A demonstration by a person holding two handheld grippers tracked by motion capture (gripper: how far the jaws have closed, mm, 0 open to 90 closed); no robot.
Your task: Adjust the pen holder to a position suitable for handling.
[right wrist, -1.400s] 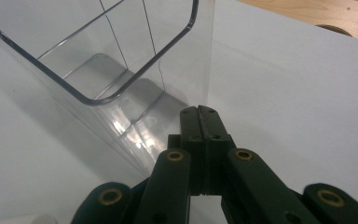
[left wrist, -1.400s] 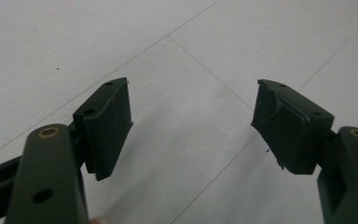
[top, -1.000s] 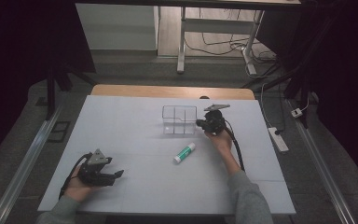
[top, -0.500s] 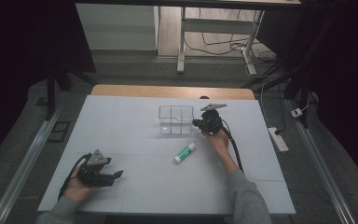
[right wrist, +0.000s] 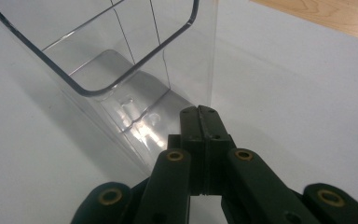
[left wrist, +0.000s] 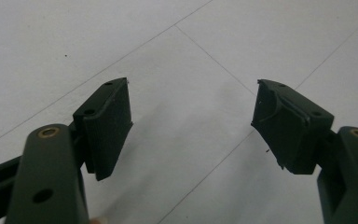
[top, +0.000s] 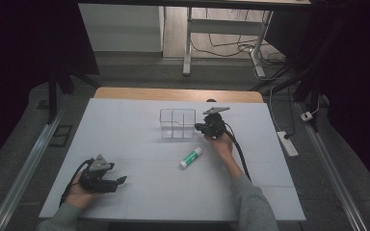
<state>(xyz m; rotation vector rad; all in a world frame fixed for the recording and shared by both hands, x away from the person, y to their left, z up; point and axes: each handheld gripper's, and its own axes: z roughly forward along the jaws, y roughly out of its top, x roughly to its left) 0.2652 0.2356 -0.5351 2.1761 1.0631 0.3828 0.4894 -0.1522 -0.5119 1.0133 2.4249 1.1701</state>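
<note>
We nudge clear organizer box (top: 177, 123) slightly leftward since earlier; right gripper (right wrist: 199, 114), jaws pressed together and empty, touches its corner. Left gripper (left wrist: 191, 122) gapes empty. Repositioning underway.

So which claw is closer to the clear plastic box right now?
Right. The right claw sits against the clear plastic box at its right side, jaws shut. The left claw rests open near the table's front left, far from it.

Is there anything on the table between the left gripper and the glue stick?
No. In the high view, only bare white table lies between the left gripper and the green-and-white glue stick.
</note>
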